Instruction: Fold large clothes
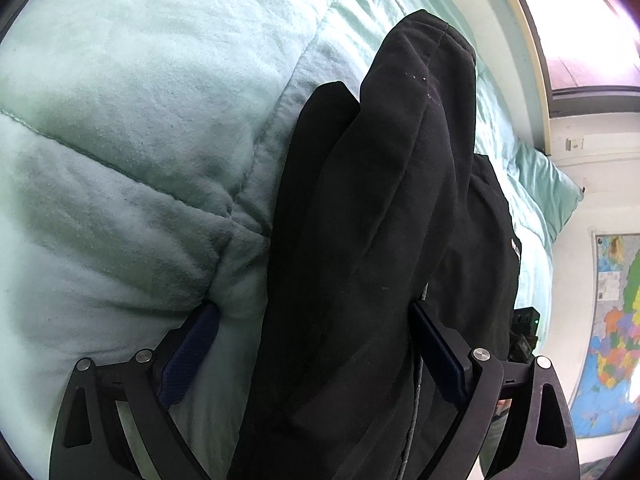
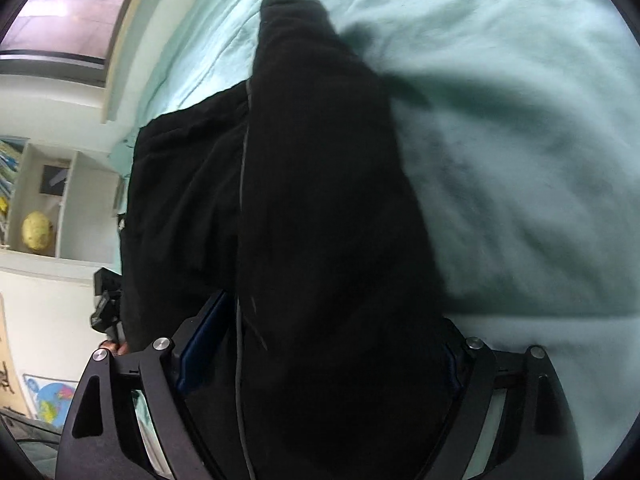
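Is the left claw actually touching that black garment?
Touching. The left wrist view shows the black garment bunched between the left gripper's jaws, pressed against its right pad.

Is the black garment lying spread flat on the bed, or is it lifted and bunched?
Lifted and bunched: the black fleece garment hangs in thick folds above the mint-green quilt.

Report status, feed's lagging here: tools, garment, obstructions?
Left tool open around black garment. Right tool open, garment between fingers. Garment on green comforter. Nothing blocking.
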The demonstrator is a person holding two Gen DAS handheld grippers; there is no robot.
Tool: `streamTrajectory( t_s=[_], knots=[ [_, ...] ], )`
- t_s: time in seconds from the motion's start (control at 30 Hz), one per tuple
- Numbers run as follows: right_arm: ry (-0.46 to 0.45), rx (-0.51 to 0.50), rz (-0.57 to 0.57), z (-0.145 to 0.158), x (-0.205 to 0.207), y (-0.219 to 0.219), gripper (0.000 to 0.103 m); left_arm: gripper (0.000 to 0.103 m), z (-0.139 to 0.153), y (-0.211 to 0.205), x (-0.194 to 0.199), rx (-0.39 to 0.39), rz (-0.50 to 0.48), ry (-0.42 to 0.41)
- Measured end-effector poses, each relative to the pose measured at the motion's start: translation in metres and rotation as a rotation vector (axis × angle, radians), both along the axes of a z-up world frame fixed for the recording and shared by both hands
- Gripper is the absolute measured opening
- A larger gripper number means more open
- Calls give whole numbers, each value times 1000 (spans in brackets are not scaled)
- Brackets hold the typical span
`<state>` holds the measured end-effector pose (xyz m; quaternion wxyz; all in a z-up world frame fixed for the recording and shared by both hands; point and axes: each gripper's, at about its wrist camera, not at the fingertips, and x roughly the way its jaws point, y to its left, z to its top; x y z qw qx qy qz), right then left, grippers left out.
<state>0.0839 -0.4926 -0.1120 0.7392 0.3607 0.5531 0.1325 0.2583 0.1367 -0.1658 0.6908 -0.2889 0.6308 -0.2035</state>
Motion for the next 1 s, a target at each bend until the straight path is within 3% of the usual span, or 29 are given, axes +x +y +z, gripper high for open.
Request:
streamTrajectory(
  t_s=[0.07,0.1,0.13,0.2,0.3,0.37,0.4,0.47,0.5,0.63,0.77,1.0],
  knots=[
    [-16,21,27,4,3,8,67,87,4,-1,-1,0,1,-16],
    [-22,-8,43,9,3,14,67,59,8,-2,-3,-33,-3,-34],
    [-35,-31,71,13,2,20,62,52,14,-4,-4,-79,-15,-43],
    [-53,-60,113,21,-1,29,58,47,27,-7,-8,-112,-62,-78],
    [-35,-46,139,12,4,35,59,48,24,-8,-6,-149,-80,-57],
    [-11,25,144,-4,15,34,70,61,10,-9,1,-173,-82,-17],
    [6,85,135,-17,22,36,73,72,-2,-10,5,-206,-72,25],
    [22,123,100,-28,28,37,76,74,-20,-11,8,-255,-32,90],
    [21,113,94,-26,29,38,76,75,-20,-12,7,-253,-21,83],
    [-45,-1,90,2,17,54,49,43,20,-16,-13,-209,-36,-38],
    [-125,-130,59,55,-7,74,39,39,76,-23,-46,-220,-18,-153],
    [-248,-167,13,135,-79,107,37,38,187,-31,-127,-257,-71,-335]
  ],
)
